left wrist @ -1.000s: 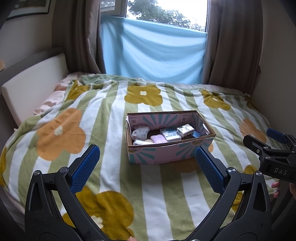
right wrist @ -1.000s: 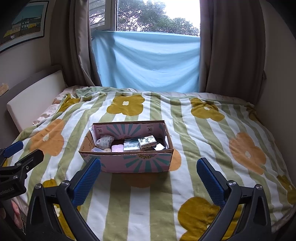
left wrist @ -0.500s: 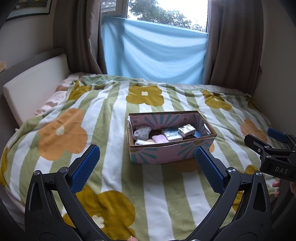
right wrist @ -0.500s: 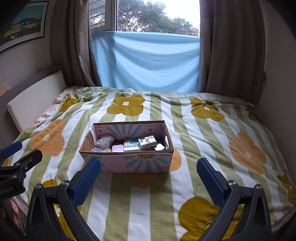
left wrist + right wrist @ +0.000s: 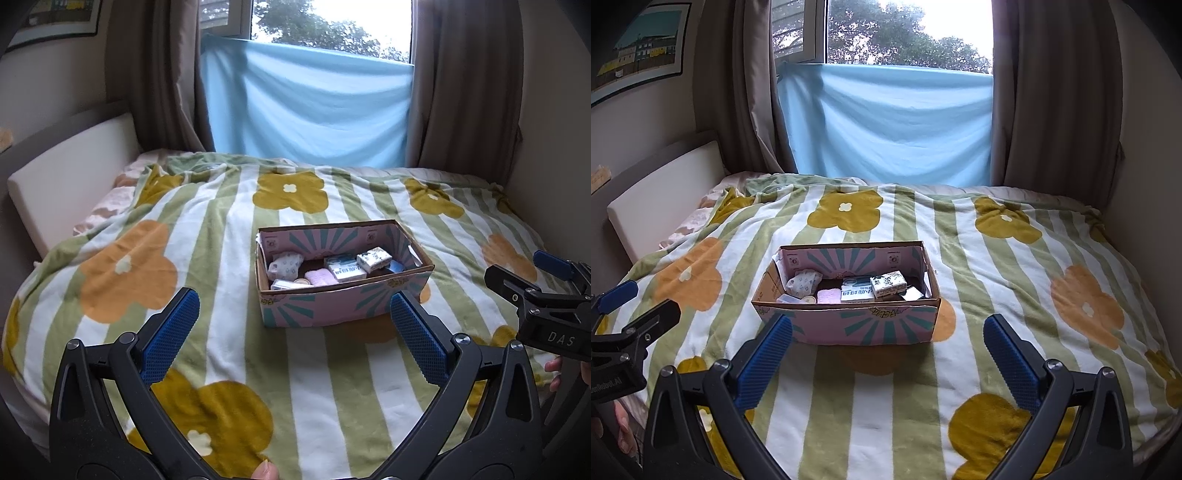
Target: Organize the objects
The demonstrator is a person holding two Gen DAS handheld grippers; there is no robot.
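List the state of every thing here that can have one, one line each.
Box: open-topped, upright on the blanket, holding small items.
Left claw: open, empty.
Right claw: open, empty.
Curtains: drawn apart.
Blue cloth: hung across the lower window.
Blanket: spread over the bed.

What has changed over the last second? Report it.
Only the left gripper drifted a little: in its view the cardboard box slid slightly right and lower. Nothing was grasped or released. The right gripper held steady, both sets of jaws stayed open and empty, and the box contents stayed put on the blanket.
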